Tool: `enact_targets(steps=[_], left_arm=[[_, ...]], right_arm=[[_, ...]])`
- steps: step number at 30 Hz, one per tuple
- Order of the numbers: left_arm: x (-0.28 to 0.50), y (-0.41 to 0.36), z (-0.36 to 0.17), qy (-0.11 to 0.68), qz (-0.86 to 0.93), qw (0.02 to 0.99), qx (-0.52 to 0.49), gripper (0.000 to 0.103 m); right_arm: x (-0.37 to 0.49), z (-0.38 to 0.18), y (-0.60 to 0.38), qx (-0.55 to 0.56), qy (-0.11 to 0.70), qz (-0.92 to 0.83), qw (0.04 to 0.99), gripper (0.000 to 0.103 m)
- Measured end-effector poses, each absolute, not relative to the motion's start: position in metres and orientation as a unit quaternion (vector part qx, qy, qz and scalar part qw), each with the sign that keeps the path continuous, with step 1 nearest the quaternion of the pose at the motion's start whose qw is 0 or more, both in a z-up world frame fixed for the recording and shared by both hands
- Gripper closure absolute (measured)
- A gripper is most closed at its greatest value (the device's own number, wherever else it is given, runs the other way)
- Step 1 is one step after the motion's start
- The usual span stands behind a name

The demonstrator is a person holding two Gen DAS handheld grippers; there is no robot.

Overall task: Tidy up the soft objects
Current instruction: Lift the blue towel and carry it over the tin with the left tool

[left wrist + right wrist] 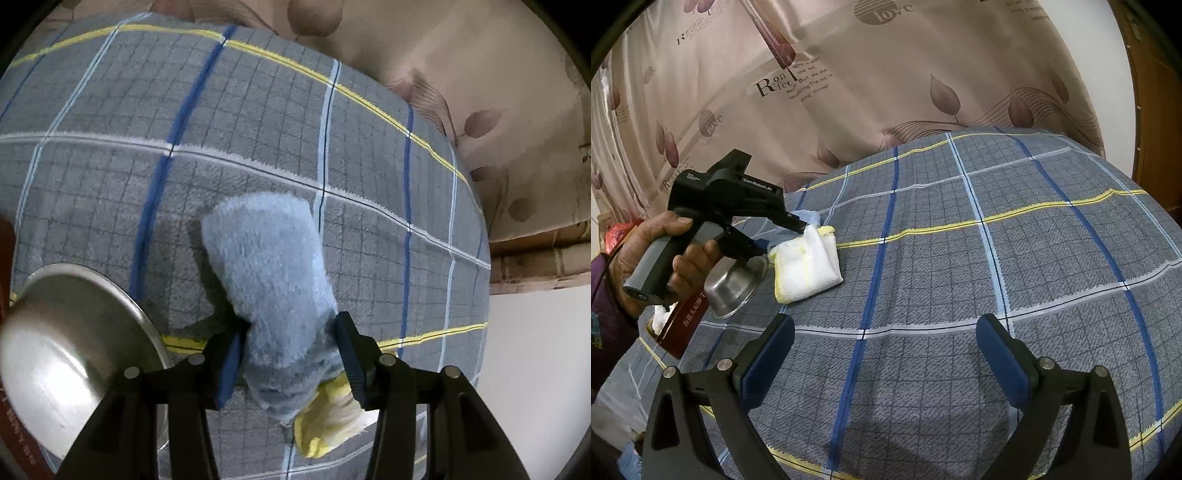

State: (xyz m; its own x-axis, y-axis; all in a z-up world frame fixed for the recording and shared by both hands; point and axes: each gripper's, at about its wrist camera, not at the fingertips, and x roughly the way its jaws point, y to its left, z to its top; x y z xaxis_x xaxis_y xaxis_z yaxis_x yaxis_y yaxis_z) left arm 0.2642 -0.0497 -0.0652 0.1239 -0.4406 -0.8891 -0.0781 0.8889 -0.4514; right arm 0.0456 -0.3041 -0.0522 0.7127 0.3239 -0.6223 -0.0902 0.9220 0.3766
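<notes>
My left gripper (291, 354) is shut on a fluffy light blue cloth (269, 273), folded into a roll that sticks out forward over the plaid bedspread (258, 122). A white cloth with yellow trim (328, 421) lies under the blue one. In the right wrist view the left gripper (783, 236) holds the blue cloth (807, 216) over the folded white cloth (805, 266). My right gripper (884, 354) is open and empty, above bare bedspread (997, 258) to the right of the cloths.
A steel bowl (62, 350) lies tipped on the bed left of the cloths, also in the right wrist view (735, 288). A dark red box (683, 325) sits beside it. A patterned beige curtain (886, 74) hangs behind the bed.
</notes>
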Motion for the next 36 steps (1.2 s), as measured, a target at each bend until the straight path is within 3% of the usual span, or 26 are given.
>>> enact_targets(steps=[2, 3, 9, 15, 20, 29, 36], left_arm=[[0.265, -0.050, -0.066, 0.651, -0.126, 0.722, -0.198, 0.086], [0.265, -0.051, -0.066, 0.650, -0.124, 0.726, -0.187, 0.088], [0.255, -0.067, -0.049, 0.613, -0.132, 0.771, -0.113, 0.089], [0.230, -0.052, 0.016, 0.523, -0.150, 0.831, -0.120, 0.089], [0.209, -0.030, 0.051, 0.492, -0.143, 0.852, -0.106, 0.089], [0.209, 0.021, 0.068, 0.466, -0.105, 0.875, -0.082, 0.088], [0.204, 0.084, 0.076, 0.412, -0.047, 0.900, -0.131, 0.087]], right_arm=[[0.046, -0.052, -0.304, 0.162, 0.362, 0.114, 0.911, 0.004], [0.046, -0.052, -0.304, 0.161, 0.362, 0.114, 0.911, 0.004], [0.046, -0.053, -0.304, 0.164, 0.364, 0.112, 0.910, 0.004], [0.046, -0.054, -0.304, 0.165, 0.366, 0.108, 0.910, 0.003], [0.047, -0.054, -0.305, 0.166, 0.367, 0.105, 0.909, 0.003], [0.048, -0.056, -0.306, 0.166, 0.374, 0.099, 0.907, 0.003], [0.049, -0.056, -0.304, 0.160, 0.380, 0.093, 0.906, 0.003]])
